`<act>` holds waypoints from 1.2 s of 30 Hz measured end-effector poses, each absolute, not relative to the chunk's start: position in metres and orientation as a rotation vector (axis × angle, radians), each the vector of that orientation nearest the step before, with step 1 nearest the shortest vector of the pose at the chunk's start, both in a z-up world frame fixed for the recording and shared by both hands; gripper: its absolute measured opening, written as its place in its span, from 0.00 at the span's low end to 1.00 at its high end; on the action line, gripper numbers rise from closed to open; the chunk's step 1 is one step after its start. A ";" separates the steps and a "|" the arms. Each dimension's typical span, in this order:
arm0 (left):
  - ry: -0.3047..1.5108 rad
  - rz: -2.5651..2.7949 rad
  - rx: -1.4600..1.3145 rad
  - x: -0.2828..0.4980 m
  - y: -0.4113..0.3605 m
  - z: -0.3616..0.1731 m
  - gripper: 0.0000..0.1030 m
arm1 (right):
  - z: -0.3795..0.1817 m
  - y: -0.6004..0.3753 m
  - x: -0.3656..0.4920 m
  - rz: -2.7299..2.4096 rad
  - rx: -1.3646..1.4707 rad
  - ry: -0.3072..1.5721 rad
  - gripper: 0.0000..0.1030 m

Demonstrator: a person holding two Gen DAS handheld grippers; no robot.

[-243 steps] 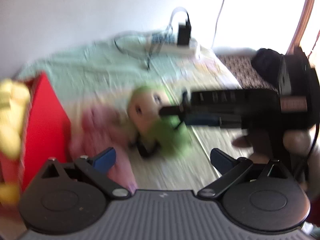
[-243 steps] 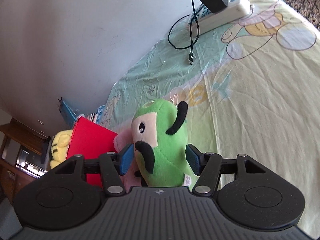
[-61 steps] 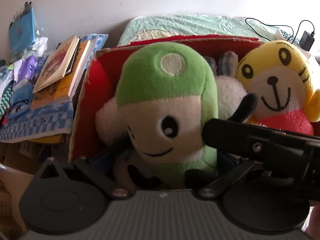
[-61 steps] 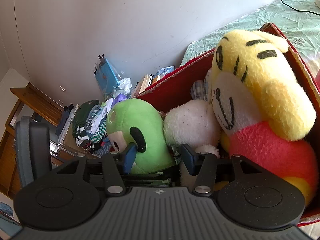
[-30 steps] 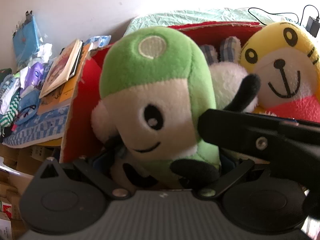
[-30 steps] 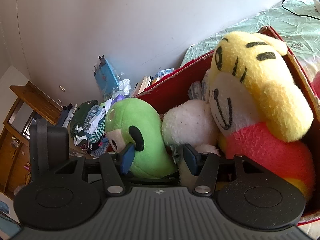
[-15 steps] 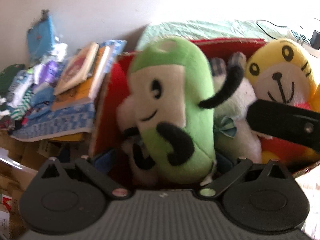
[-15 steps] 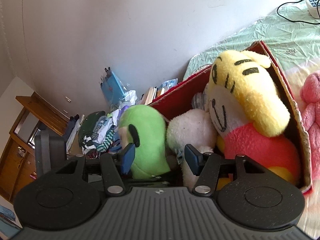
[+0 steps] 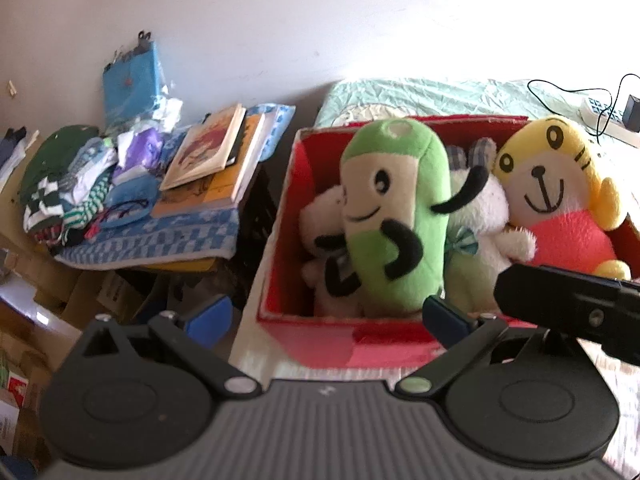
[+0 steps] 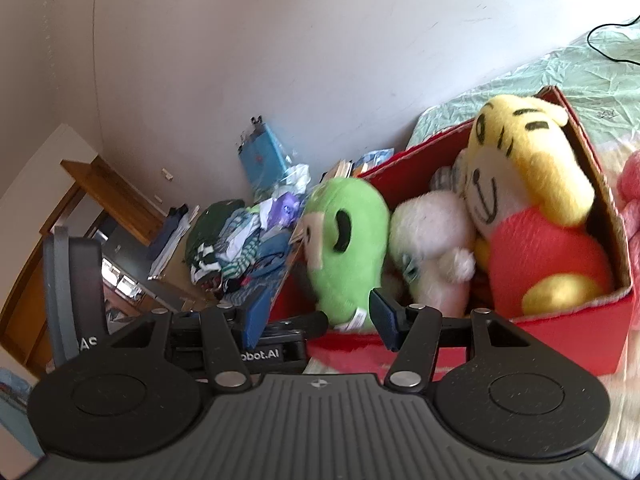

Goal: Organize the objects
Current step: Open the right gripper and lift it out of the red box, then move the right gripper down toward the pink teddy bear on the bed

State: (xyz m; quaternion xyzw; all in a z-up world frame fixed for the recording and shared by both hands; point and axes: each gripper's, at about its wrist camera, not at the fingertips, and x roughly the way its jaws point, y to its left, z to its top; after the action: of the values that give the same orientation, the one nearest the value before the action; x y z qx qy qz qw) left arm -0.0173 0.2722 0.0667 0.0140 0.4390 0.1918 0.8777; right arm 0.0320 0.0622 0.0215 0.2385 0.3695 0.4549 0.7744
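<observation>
Black left gripper marked "obot.AI", both grippers' fingers spread, empty.

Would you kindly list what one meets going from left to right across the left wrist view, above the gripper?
Pile of clothes → stack of books → left wall of the red box → green plush toy → white plush toy → yellow tiger plush toy → power strip.

Green plush, red box
</observation>
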 end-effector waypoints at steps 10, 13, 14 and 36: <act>1.003 0.414 0.010 -0.036 0.257 0.042 0.99 | 0.012 0.052 0.021 1.005 0.506 0.846 0.57; 1.029 0.413 0.027 -0.034 0.248 0.033 0.99 | 0.006 0.046 0.020 0.991 0.515 0.874 0.57; 1.040 0.413 0.030 -0.033 0.245 0.029 0.99 | 0.004 0.043 0.020 0.985 0.521 0.885 0.57; 1.215 0.201 0.096 0.003 0.128 -0.035 0.99 | -0.053 -0.060 0.032 0.772 0.647 1.040 0.57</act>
State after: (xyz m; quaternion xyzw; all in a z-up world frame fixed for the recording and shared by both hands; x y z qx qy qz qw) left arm 0.0026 0.1276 -0.0353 0.0450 0.5695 0.0942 0.8153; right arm 0.0317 -0.0603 -0.0527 0.2958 0.4760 0.3530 0.7493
